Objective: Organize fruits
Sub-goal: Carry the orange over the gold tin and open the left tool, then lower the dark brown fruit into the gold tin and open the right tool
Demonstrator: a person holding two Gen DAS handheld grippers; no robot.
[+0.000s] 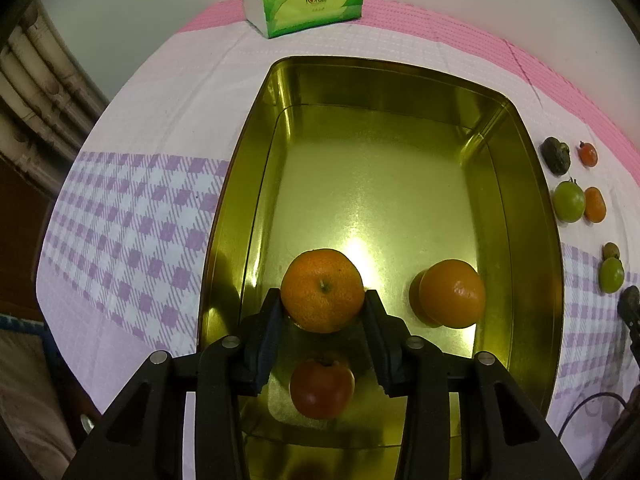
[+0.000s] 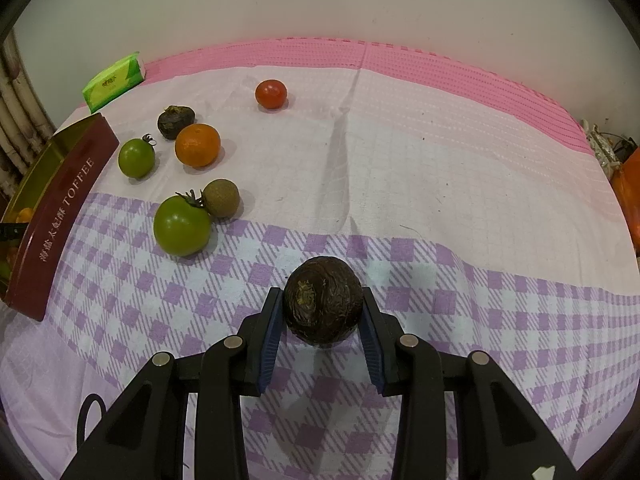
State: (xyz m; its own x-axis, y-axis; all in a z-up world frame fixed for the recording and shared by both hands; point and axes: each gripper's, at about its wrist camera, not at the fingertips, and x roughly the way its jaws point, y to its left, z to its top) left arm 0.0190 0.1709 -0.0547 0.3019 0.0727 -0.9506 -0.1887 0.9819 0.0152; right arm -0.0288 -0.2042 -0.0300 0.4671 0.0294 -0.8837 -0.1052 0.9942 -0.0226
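The left gripper point(image 1: 323, 300) pinched a mandarin point(image 1: 322, 289) over the near end of the gold tin point(image 1: 256, 128), its fingers hiding part of a red tomato point(image 1: 322, 389) beneath; a second mandarin point(image 1: 452, 294) lay to the right inside. The right gripper point(image 2: 322, 312) was clamped on a dark brown round fruit point(image 2: 322, 300) above the purple-checked cloth point(image 2: 480, 300). Only the right wrist view showed the tin's maroon TOFFEE side point(image 2: 64, 216), cut off at the left edge. A green tissue pack point(image 1: 304, 4) sat far back by the pale wall.
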